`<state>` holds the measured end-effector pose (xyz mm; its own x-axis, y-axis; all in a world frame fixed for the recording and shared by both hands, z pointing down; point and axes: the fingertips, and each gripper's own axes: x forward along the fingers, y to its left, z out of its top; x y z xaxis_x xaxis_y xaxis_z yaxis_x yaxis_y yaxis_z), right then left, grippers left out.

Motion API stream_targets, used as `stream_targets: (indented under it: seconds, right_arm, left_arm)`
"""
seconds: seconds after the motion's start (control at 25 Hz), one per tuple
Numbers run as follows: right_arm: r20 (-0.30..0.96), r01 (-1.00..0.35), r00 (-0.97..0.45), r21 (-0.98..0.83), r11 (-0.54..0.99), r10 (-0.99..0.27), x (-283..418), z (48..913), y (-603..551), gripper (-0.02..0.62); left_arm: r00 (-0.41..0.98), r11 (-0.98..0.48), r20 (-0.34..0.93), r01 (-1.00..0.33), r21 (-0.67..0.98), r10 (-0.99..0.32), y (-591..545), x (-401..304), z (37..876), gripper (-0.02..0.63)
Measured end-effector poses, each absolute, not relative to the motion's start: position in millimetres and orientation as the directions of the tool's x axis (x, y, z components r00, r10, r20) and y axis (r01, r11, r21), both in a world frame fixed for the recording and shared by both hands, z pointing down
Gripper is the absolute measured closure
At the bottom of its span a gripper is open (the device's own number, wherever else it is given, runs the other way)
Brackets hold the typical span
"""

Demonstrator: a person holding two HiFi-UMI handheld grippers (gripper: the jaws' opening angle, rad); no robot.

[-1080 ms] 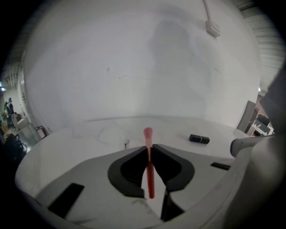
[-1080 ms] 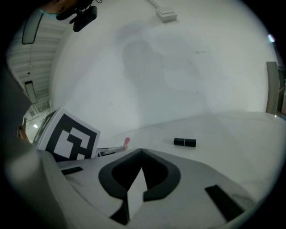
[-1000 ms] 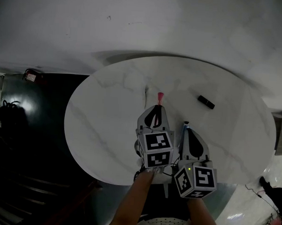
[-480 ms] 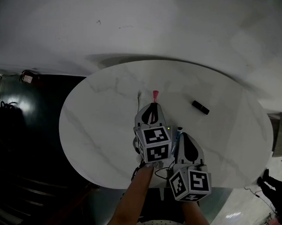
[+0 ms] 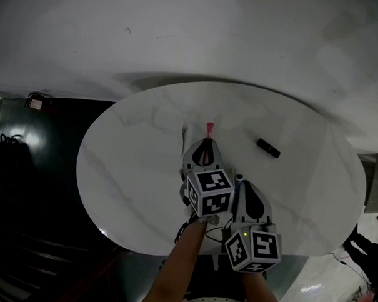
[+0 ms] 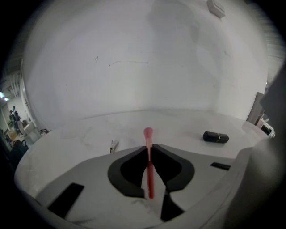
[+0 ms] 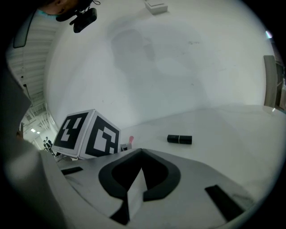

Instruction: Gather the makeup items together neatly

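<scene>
- Makeup brush [image 6: 148, 134], pink and slim, is clamped between the left gripper's [image 6: 149, 147] jaws, its head poking out ahead, low over the table's middle.
- Right gripper [image 7: 142, 153] is closed tight just beside the left, with nothing showing between its jaws.
- Best handling, I judge: carry the brush toward the black lipstick [image 5: 268, 147], lower it until it lies flat and parallel, then release gently so it can't roll.
- Small clip [image 6: 114, 145] lies just left of the brush tip.
- Round marble table [image 5: 112, 188] offers bare room all around; the lipstick sits well clear of the rim.
</scene>
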<state>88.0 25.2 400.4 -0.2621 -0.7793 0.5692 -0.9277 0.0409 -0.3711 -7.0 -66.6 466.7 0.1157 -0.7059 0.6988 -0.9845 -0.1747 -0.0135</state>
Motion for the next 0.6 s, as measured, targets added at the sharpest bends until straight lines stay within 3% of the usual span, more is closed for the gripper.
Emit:
stream_targets:
  seconds: [0.6]
  right_arm:
    - [0.582, -0.928, -0.266, -0.371, 0.041, -0.768, 87.1, 406.1, 23.5, 0.588]
  left_arm:
    - [0.086, -0.141, 0.705, -0.990, -0.020, -0.704, -70.2, -15.6, 473.7, 0.528]
